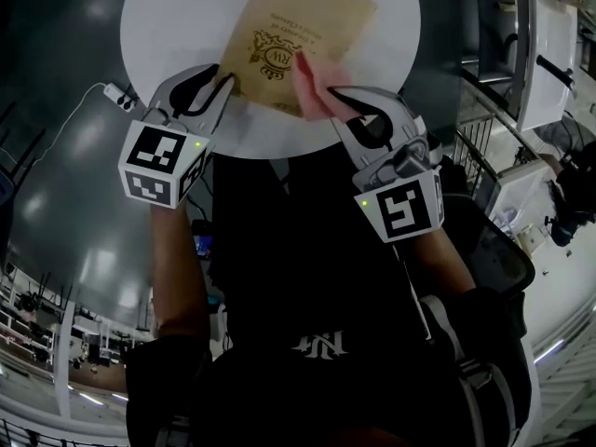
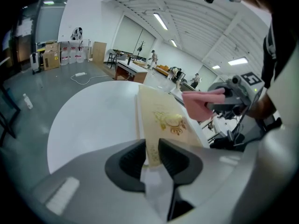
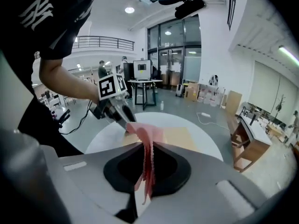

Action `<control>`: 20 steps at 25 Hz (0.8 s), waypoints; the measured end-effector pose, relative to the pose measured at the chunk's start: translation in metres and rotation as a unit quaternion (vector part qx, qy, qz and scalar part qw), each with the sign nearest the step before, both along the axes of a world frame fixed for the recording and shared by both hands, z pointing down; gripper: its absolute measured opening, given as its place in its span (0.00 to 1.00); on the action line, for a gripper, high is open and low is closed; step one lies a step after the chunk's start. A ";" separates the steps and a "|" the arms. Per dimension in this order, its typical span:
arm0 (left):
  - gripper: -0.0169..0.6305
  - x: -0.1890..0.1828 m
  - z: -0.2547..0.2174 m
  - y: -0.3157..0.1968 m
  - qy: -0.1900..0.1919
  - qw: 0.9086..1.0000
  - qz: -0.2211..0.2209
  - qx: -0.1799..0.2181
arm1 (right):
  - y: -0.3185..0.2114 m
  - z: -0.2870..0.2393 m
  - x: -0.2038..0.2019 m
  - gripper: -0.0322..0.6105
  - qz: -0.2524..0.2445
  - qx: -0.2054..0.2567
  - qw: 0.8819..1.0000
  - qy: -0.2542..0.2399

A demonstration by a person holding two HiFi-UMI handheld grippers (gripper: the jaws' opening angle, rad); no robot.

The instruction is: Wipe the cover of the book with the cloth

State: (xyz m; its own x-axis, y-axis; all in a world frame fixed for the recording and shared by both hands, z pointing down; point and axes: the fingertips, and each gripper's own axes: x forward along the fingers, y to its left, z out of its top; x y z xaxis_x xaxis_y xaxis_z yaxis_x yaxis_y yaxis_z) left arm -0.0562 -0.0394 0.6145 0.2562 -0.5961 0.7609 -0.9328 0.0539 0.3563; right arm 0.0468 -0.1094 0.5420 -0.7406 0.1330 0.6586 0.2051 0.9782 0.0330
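The left hand-held gripper [image 2: 152,149] pinches the near edge of the book [image 1: 279,35] on the round white desk [image 1: 158,26]. The right hand-held gripper [image 3: 145,157] clamps the pink cloth [image 1: 304,74] over the cover. Wiping well likely means flat, even strokes with the book pinned.

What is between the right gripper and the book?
The pink cloth, pinched by the right gripper, reaches over the book; the head view shows it.

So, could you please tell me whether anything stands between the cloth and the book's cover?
Nothing visible does. The right gripper holds the pink cloth right at the cover of the book, with bare cover beyond it. The left gripper clamps the book's near edge, off to one side of the cloth.
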 end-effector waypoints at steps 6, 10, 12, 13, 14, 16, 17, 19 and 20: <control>0.16 -0.001 0.000 0.000 0.004 1.000 -0.004 0.013 | 0.040 0.012 -0.074 0.07 -0.069 0.005 0.997 -0.031; 0.16 -0.001 0.001 0.000 0.005 1.000 -0.006 0.016 | 0.064 0.039 -0.094 0.07 -0.099 -0.010 0.995 0.001; 0.16 -0.001 0.002 0.000 0.006 1.000 -0.007 0.018 | 0.071 0.049 -0.098 0.07 -0.107 -0.012 0.994 0.016; 0.16 -0.001 0.002 0.001 0.006 1.000 -0.006 0.018 | 0.073 0.052 -0.100 0.07 -0.109 -0.012 0.994 0.022; 0.16 -0.001 0.002 0.001 0.005 1.000 -0.006 0.019 | 0.073 0.056 -0.101 0.07 -0.109 -0.011 0.994 0.027; 0.16 -0.001 0.002 0.000 0.002 1.000 -0.005 0.019 | 0.070 0.061 -0.101 0.07 -0.106 -0.014 0.993 0.040; 0.16 -0.001 0.002 0.000 0.000 1.000 -0.004 0.018 | 0.069 0.063 -0.102 0.07 -0.106 -0.018 0.993 0.047; 0.16 -0.001 0.000 0.000 -0.001 1.000 -0.003 0.016 | 0.067 0.064 -0.102 0.07 -0.108 -0.024 0.992 0.054; 0.16 -0.001 0.000 0.000 -0.001 1.000 -0.002 0.015 | 0.067 0.064 -0.103 0.07 -0.110 -0.026 0.992 0.056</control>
State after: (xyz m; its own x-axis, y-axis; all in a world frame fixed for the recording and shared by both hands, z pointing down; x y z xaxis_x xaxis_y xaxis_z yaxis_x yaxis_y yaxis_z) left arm -0.0572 -0.0396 0.6147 0.2522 -0.6203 0.7427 -0.9335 0.0462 0.3556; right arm -0.0558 -0.0421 0.6060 -0.6124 0.3196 0.7231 0.4129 0.9093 -0.0521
